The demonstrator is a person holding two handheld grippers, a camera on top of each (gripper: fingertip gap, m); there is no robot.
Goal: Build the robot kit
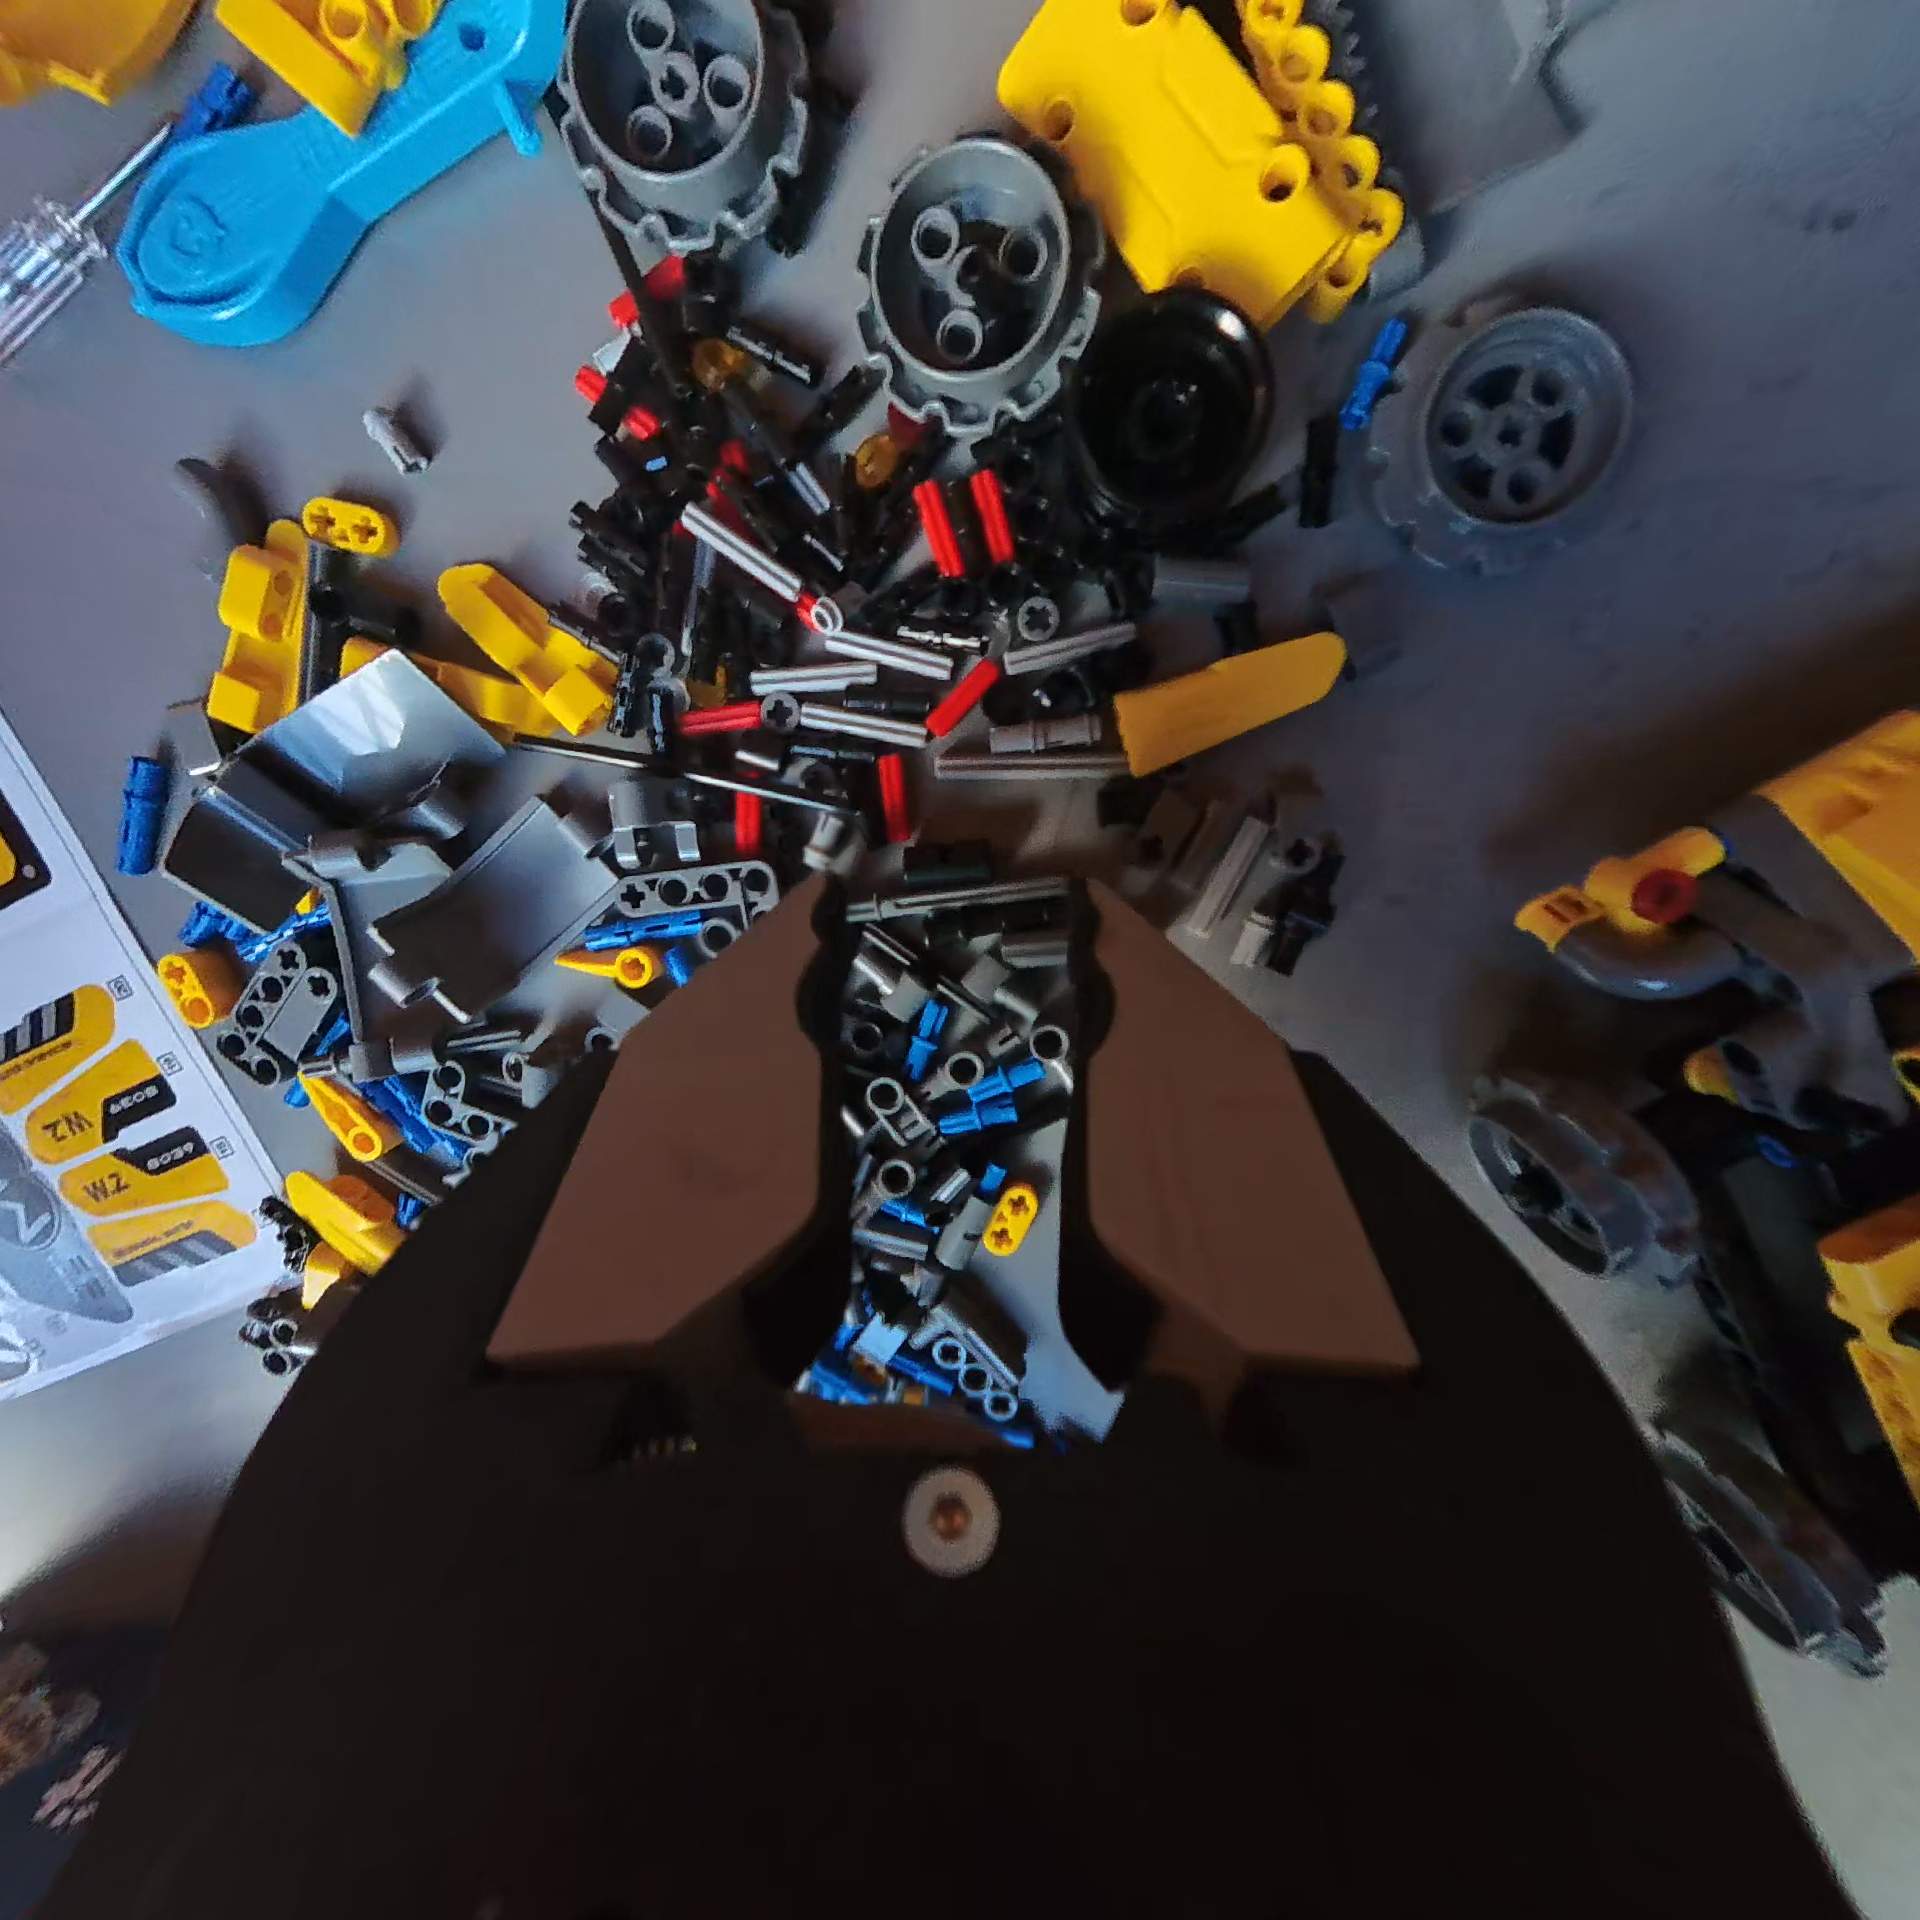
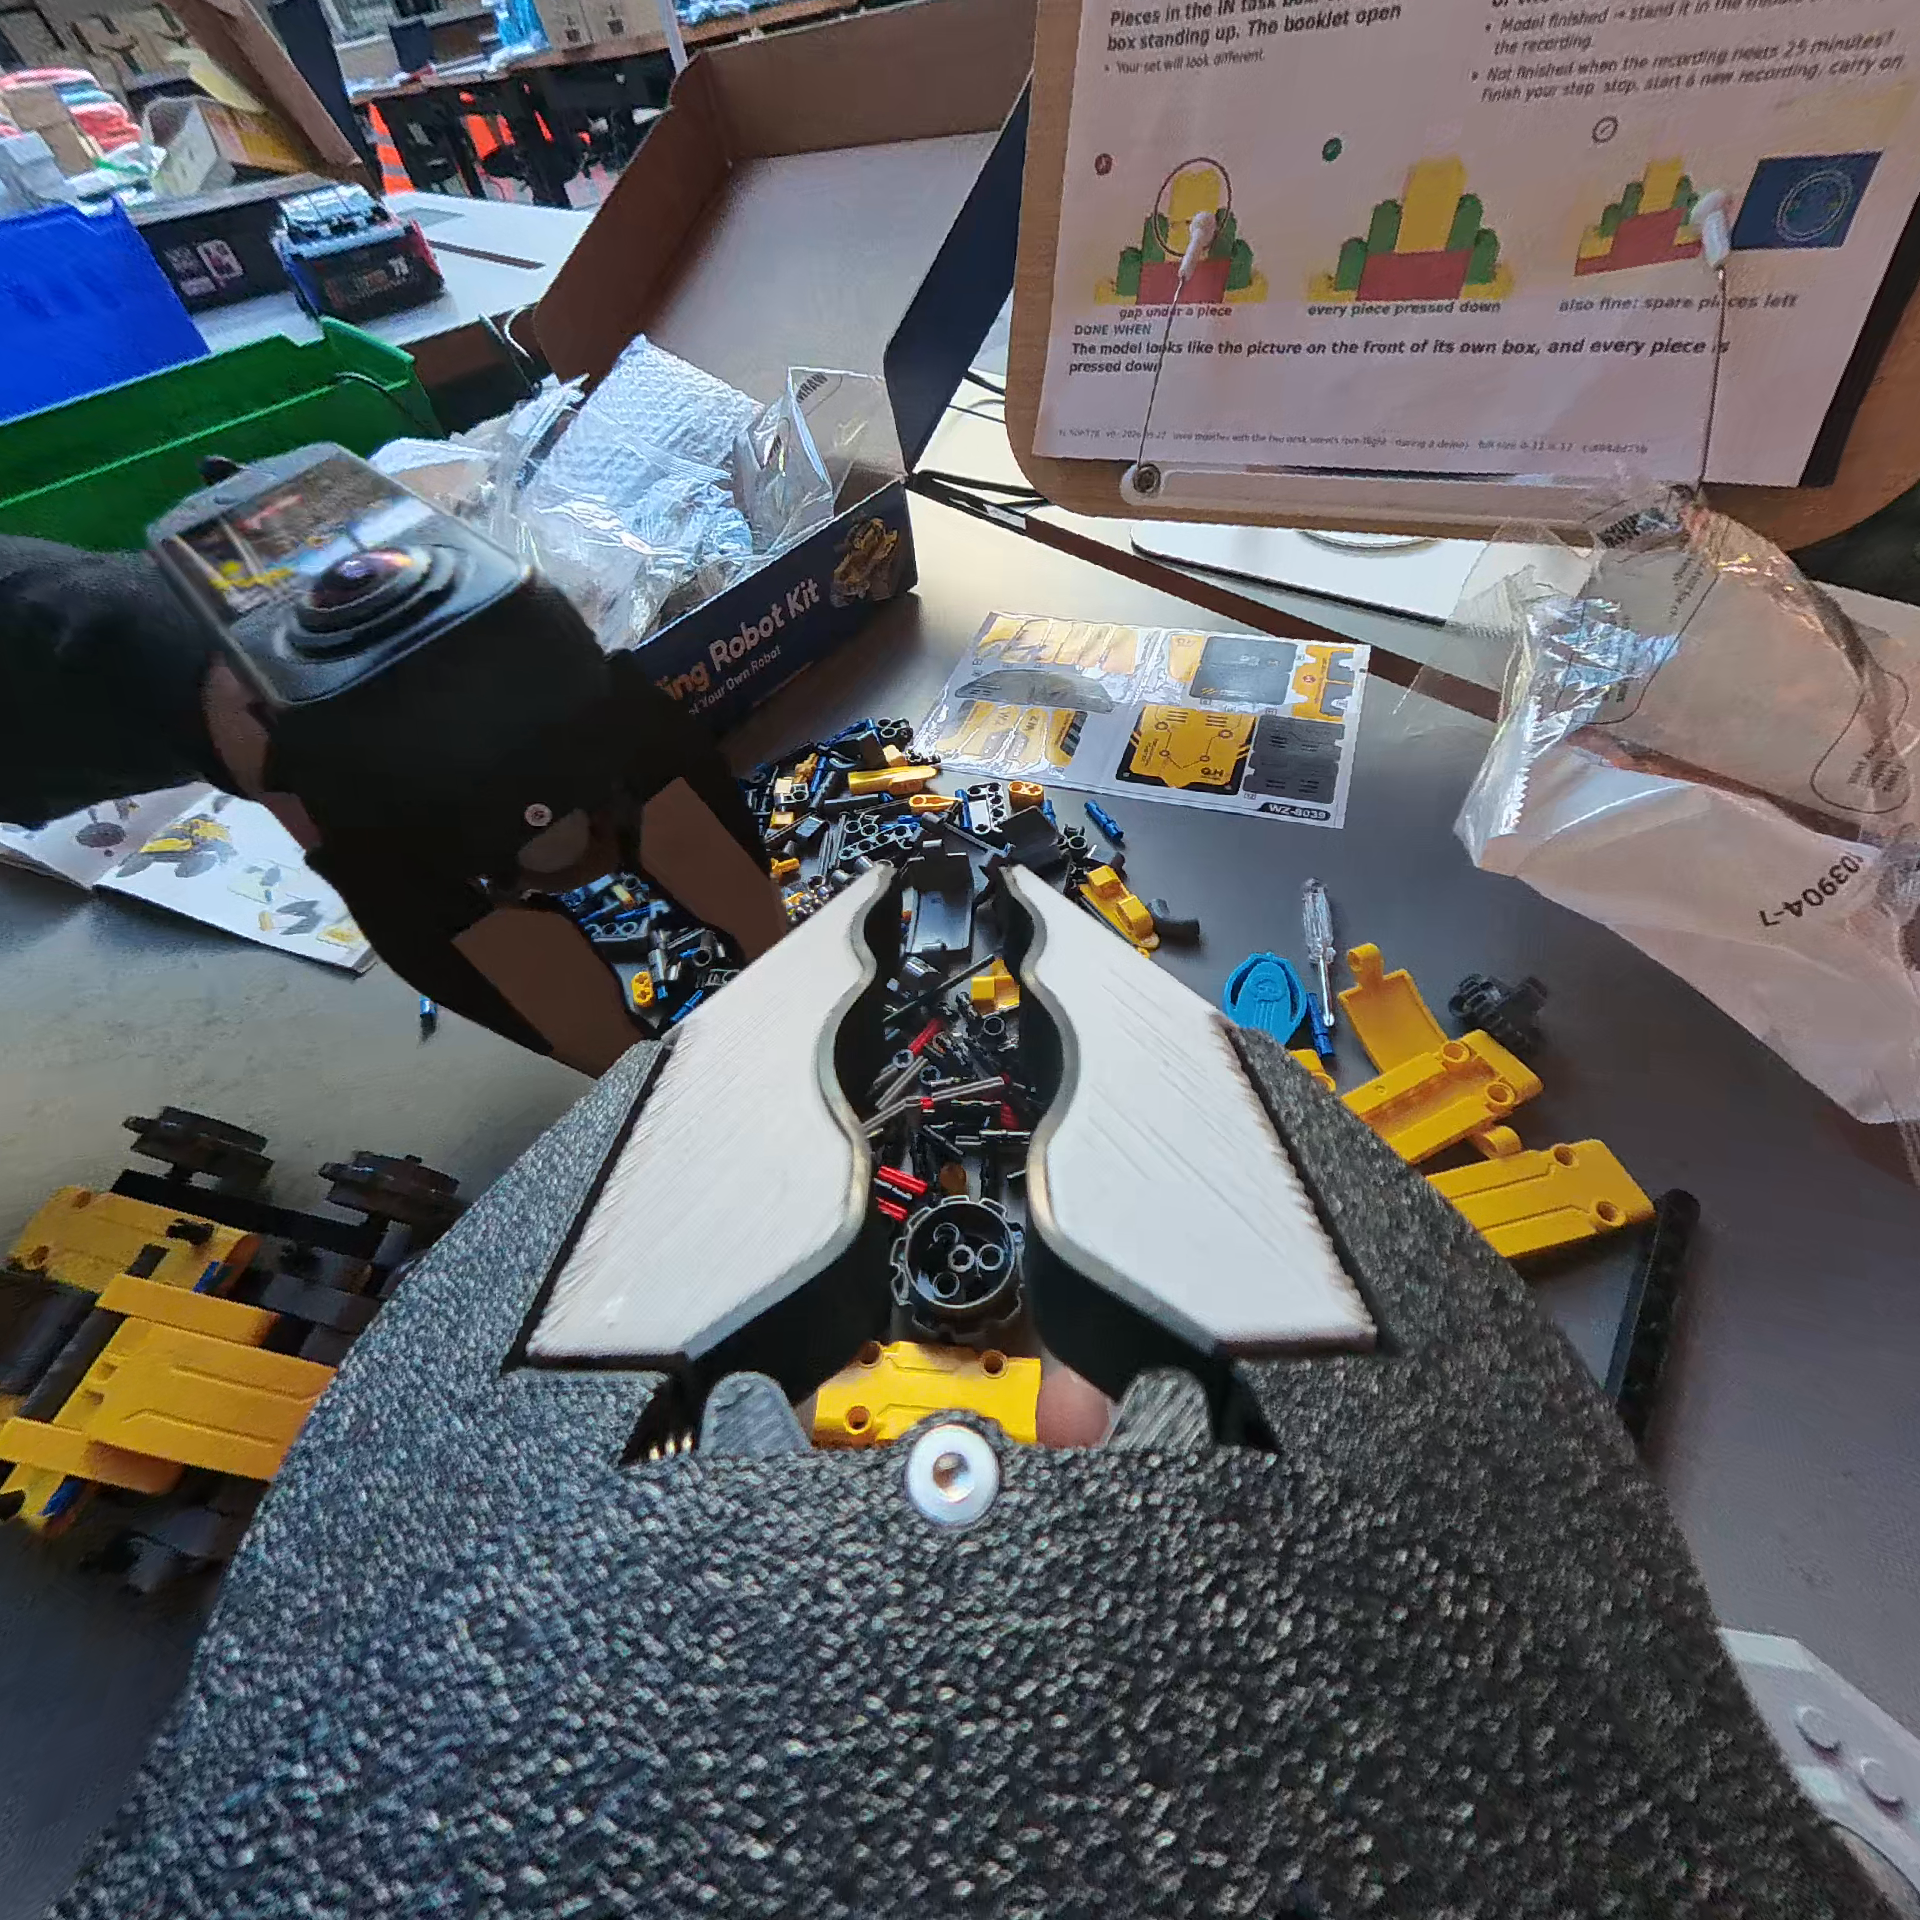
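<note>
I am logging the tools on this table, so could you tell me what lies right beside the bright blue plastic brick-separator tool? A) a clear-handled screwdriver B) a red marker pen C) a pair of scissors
A: the clear-handled screwdriver lies right beside the bright blue plastic brick-separator tool on the dark table.

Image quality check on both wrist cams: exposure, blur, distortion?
Left wrist view: dim, the left gripper body nearly black, edges smeared, the half-built yellow vehicle soft. Right wrist view: brighter, pile sharp, fisheye bends the instruction board, glare on the clear plastic bag.
</note>
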